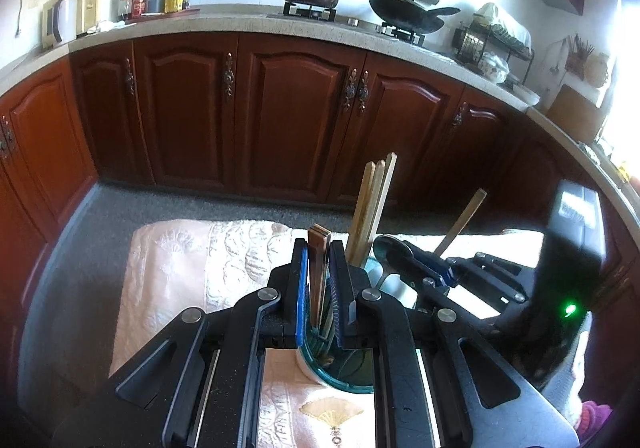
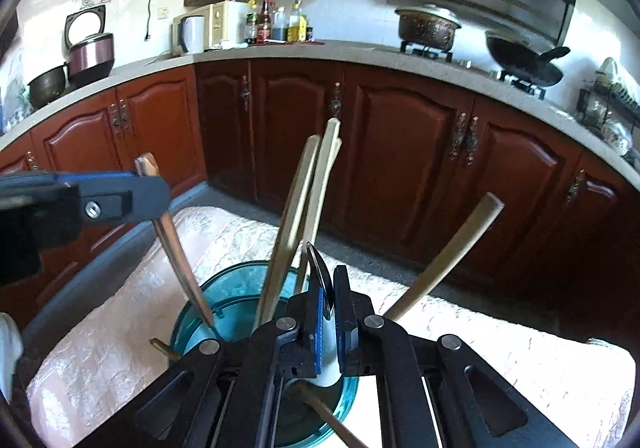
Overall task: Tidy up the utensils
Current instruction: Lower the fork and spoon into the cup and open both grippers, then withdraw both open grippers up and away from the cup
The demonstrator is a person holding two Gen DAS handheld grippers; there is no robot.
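1. Under my left wrist camera: left gripper (image 1: 319, 272), jaws nearly closed, blue pads clamped on a pair of dark brown chopsticks (image 1: 319, 248) held upright, their lower ends reaching down into the teal holder (image 1: 344, 376).
2. Same view, holder contents: I count three pale wooden chopsticks (image 1: 370, 203) standing together just beyond the gripper, and one more pale chopstick (image 1: 460, 221) leaning off to the right.
3. Same view, right side: right gripper (image 1: 394, 250) comes in from the right, jaws pinched on a metal spoon (image 1: 386, 248), bowl uppermost, above the holder.
4. Same view, support: holder stands on a pink embroidered cloth (image 1: 172, 268) spread over the table; grey floor (image 1: 80, 240) and red-brown cabinets (image 1: 280, 119) lie behind.
5. Under my right wrist camera: right gripper (image 2: 328, 304), jaws almost together, gripping the spoon (image 2: 320, 272) edge-on between the pads; a white handle runs down from them into the teal holder (image 2: 224, 288).
6. Same view, left side: left gripper (image 2: 152, 195) enters from the left, closed on the dark chopsticks (image 2: 176, 244), which slant down to the holder's inner rim.
7. Same view, holder contents: pale chopsticks (image 2: 308, 199) rise from the middle; the single one (image 2: 448, 252) leans right. A brown stick (image 2: 328, 412) lies across the near rim; I cannot tell what it is.
8. Same view, support: cloth (image 2: 500, 348) under the holder.
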